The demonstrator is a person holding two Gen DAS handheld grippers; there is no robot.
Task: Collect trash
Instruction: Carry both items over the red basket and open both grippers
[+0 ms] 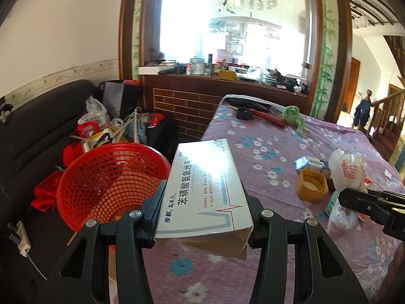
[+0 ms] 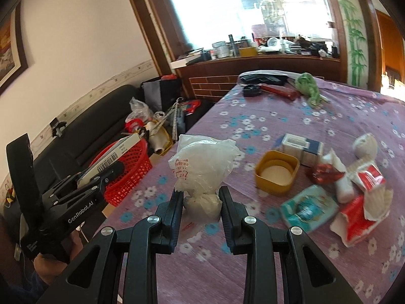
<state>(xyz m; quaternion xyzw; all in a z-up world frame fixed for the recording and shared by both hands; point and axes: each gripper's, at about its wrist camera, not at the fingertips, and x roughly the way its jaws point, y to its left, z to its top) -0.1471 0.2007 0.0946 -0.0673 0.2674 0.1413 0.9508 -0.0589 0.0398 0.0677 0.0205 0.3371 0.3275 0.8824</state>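
Purple floral cloth covers a table (image 2: 329, 116) beside a dark sofa (image 1: 38, 126) crowded with bags and red oddments too jumbled to identify. At far left, a red mesh basket (image 1: 106, 182) stands tilted at the table's edge, its bottom hidden behind the left gripper (image 1: 202, 197), which clamps a long white medicine box (image 1: 207, 190) whose open near end shows a hollow interior. Centre, the right gripper (image 2: 201, 197) pinches a crumpled white plastic bag (image 2: 202, 167) with red print, contents unclear. Rightward on the cloth lie an upturned yellow lid (image 2: 277, 172), a blue-and-white carton (image 2: 303, 147), a teal tissue pack (image 2: 308, 207) and blurred red-and-white wrappers (image 2: 359, 202).
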